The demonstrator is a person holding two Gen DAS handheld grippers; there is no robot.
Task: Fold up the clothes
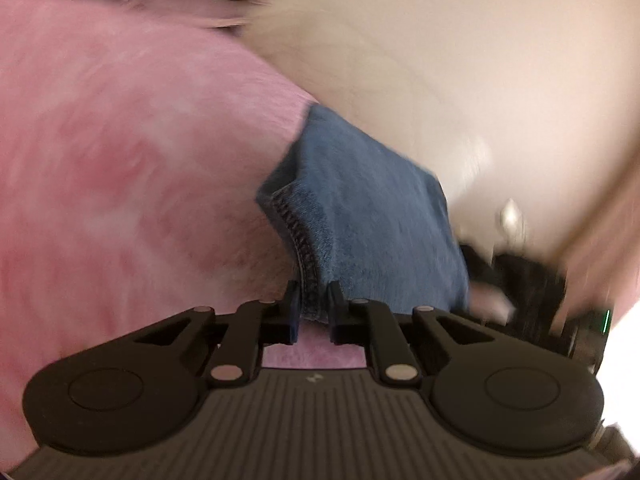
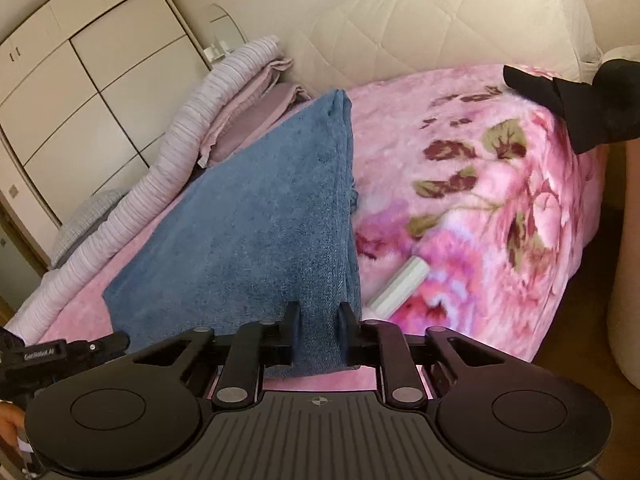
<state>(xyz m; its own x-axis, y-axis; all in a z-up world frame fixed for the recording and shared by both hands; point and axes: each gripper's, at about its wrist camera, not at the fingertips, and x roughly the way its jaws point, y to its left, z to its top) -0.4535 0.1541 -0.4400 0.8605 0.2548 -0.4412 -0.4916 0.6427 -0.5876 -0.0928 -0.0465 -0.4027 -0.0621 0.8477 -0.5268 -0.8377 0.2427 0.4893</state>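
Left gripper (image 1: 314, 308), bottom centre of its blurred view, is nearly closed and pinching the stitched hem of the blue towel (image 1: 360, 208). Right gripper (image 2: 319, 326) clamps the towel (image 2: 256, 232) too, jaws narrow on its near edge, the cloth stretching toward the upper left over the pink floral blanket (image 2: 500, 184) on the bed.

Bare blanket (image 2: 480, 184) beside towel (image 2: 256, 216)

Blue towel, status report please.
Left tool shut on blue towel hem. Right tool shut on its edge. White tube alongside on bed.
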